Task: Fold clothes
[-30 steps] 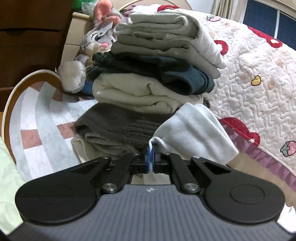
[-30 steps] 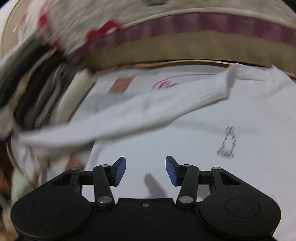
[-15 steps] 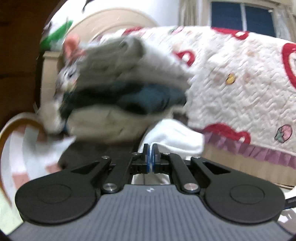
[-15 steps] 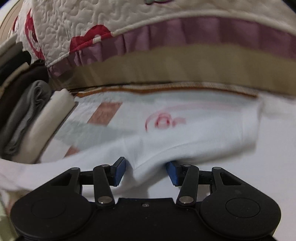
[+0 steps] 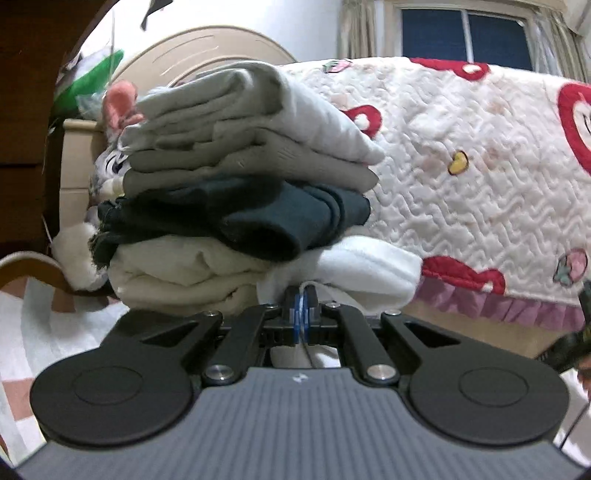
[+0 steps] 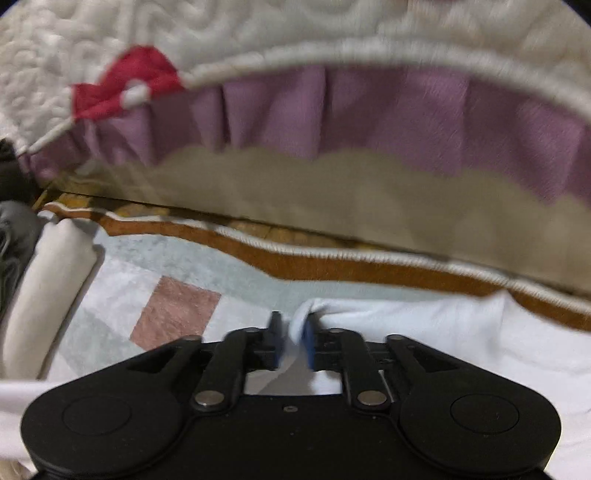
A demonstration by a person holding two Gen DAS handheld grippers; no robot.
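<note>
No writing is readable. The left hand-held gripper [image 5: 301, 308] pinches the white garment [image 5: 364, 266]; the right hand-held gripper [image 6: 293, 341] grips its blurred fold, and the folded pile [image 5: 236, 199] hides the stuffed toy [image 5: 110, 162].

My left wrist view is sharp and evenly lit by soft indoor light; the window [image 5: 461, 35] behind is dark. Fisheye bending curves the quilt [image 5: 480, 166] and blackens the corners. My right wrist view is smeared with motion blur, the purple ruffle [image 6: 332, 110] soft, shadows faint under my gripper.
</note>
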